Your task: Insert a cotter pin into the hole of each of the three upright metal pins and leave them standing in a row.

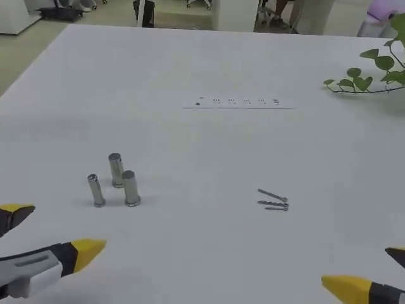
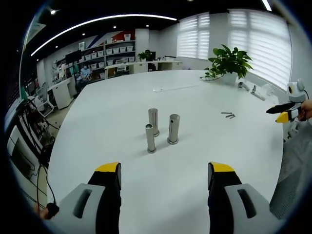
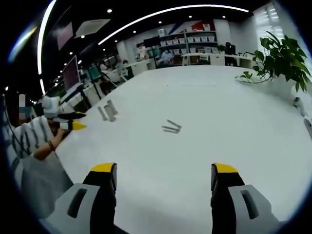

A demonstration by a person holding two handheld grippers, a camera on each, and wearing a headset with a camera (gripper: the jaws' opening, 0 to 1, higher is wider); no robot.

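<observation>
On the white desk (image 1: 209, 145) in the head view, the three metal pins (image 1: 116, 170) stand upright in a tight cluster left of centre, one farther back and two nearer, close together but not touching. The cotter pins (image 1: 273, 200) lie flat in a small loose bunch to the right, well apart from the metal pins. Farther back a flat white strip (image 1: 239, 102) with dark marks lies on the desk, and leaves of a green plant (image 1: 373, 69) reach in at the far right edge. The left tool (image 1: 54, 231) enters at the bottom left corner with its yellow-tipped jaws spread wide and nothing between them. The right tool (image 1: 370, 272) enters at the bottom right corner, one yellow tip and one darker tip showing, also apart and empty. In the left gripper view, that tool's two jaws rise from the bottom, wide open, with bare desk between them. The metal pins stand ahead near the middle, the cotter pins lie beyond them to the right, and the right tool hangs above the desk edge at far right, held in a hand. In the right gripper view, its own jaws gape the same way over bare desk. The cotter pins lie ahead just left of centre, the metal pins stand farther off to the left, and the left tool shows at the left edge beside a striped sleeve (image 3: 29, 139).
</observation>
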